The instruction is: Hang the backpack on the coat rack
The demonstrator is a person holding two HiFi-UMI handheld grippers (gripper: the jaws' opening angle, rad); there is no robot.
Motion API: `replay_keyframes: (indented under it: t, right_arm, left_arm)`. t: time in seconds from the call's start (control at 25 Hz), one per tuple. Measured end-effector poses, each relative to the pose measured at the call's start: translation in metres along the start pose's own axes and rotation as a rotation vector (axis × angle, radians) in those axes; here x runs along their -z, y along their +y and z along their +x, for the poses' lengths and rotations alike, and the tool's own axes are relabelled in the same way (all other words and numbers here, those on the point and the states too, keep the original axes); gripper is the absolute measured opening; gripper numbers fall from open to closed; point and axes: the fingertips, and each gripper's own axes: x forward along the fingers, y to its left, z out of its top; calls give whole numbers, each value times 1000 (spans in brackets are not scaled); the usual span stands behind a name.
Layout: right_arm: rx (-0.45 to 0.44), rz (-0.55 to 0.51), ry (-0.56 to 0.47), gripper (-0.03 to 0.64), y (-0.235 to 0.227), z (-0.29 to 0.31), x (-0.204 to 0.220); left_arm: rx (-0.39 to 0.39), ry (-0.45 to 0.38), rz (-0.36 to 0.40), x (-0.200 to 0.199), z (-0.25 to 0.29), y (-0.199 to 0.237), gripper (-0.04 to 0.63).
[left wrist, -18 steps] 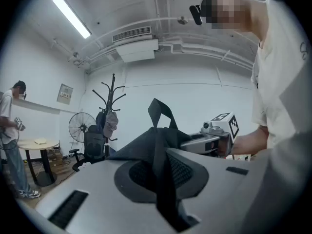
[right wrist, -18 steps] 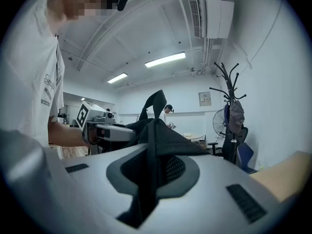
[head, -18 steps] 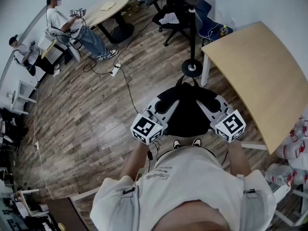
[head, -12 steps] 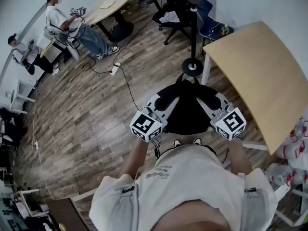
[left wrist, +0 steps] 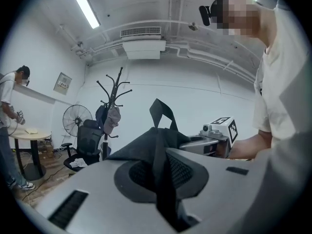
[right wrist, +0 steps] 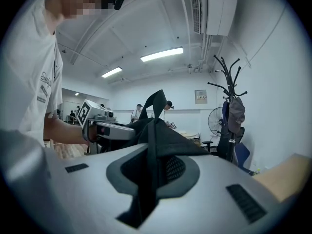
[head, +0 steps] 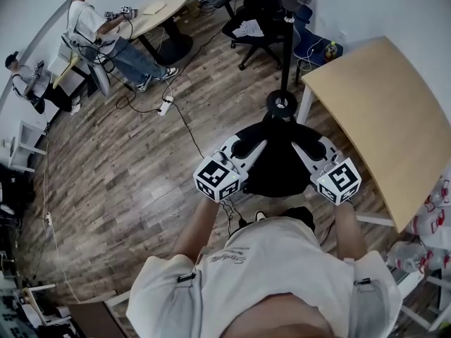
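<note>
A black backpack (head: 276,162) hangs in front of the person, held up between both grippers. My left gripper (head: 254,142) is shut on the fabric at its left top edge, and my right gripper (head: 301,139) is shut on the right top edge. In the left gripper view the gripper (left wrist: 161,167) pinches a black strap, and the top loop (left wrist: 162,112) stands up beyond it. The right gripper view shows the gripper (right wrist: 155,165) pinching black fabric too. The coat rack (head: 282,101) stands just beyond the backpack; its hooks (left wrist: 114,89) carry a cap and a bag.
A light wooden table (head: 384,115) stands at the right, close to the rack. Beyond the rack is a black office chair (head: 252,16). A cable and power strip (head: 164,107) lie on the floor at left. Two people sit by a round table (head: 158,9). Water bottles (head: 431,220) lie far right.
The person has taken a small step toward the coat rack. Both grippers keep their hold on the backpack, which has come slightly nearer the rack's base.
</note>
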Motion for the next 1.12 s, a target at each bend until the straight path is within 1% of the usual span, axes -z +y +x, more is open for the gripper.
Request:
replay_keyframes:
  t: [0.12, 0.32, 0.52, 0.76, 0.92, 1.12]
  right_arm:
    - [17, -4, -12, 29, -7, 13, -2]
    - [38, -1, -19, 29, -30, 36, -1]
    - [33, 12, -10, 29, -61, 65, 5]
    - [13, 24, -27, 29, -120, 109, 3]
    - [-14, 21, -39, 29, -155, 131, -3]
    - [-39, -7, -55, 29, -200, 161, -11]
  left_arm:
    - [18, 1, 1, -1, 3, 16, 44]
    - [23, 9, 13, -3, 19, 44, 44]
    - [20, 19, 13, -4, 40, 81, 44]
    - [5, 46, 14, -15, 81, 139, 44]
    - [-14, 34, 17, -26, 107, 170, 44]
    - [-40, 18, 32, -39, 138, 211, 45]
